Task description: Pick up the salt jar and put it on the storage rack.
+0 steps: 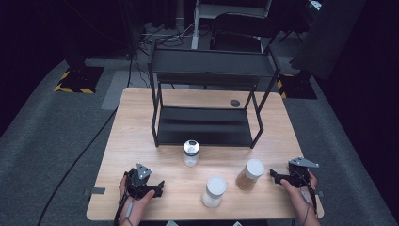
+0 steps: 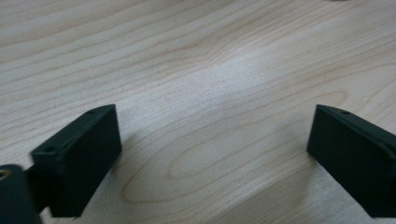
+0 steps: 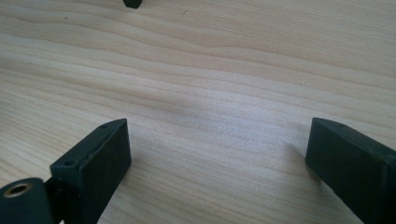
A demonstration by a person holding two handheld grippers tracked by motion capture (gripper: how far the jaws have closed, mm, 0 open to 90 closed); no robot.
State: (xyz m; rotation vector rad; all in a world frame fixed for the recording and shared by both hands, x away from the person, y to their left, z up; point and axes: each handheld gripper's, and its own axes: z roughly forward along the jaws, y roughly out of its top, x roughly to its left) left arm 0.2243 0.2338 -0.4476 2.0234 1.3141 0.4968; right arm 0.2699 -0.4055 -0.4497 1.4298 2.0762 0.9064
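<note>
Both claws rest on the wooden surface [image 1: 141, 122], jaws spread, gripping nothing: left claw [image 1: 159, 188] near the white jar [image 1: 214, 191], right claw [image 1: 275, 176] beside the brown jar [image 1: 250, 174].

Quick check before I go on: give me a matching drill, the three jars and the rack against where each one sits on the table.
Things:
1. brown jar
2. white jar
3. silver-lid jar
4. rack

Places:
A. at the table's far side
B. just in front of the rack
C. nearest the right gripper
D. nearest the front edge, in the middle

Pairs: 1-C, 2-D, 3-B, 4-A
</note>
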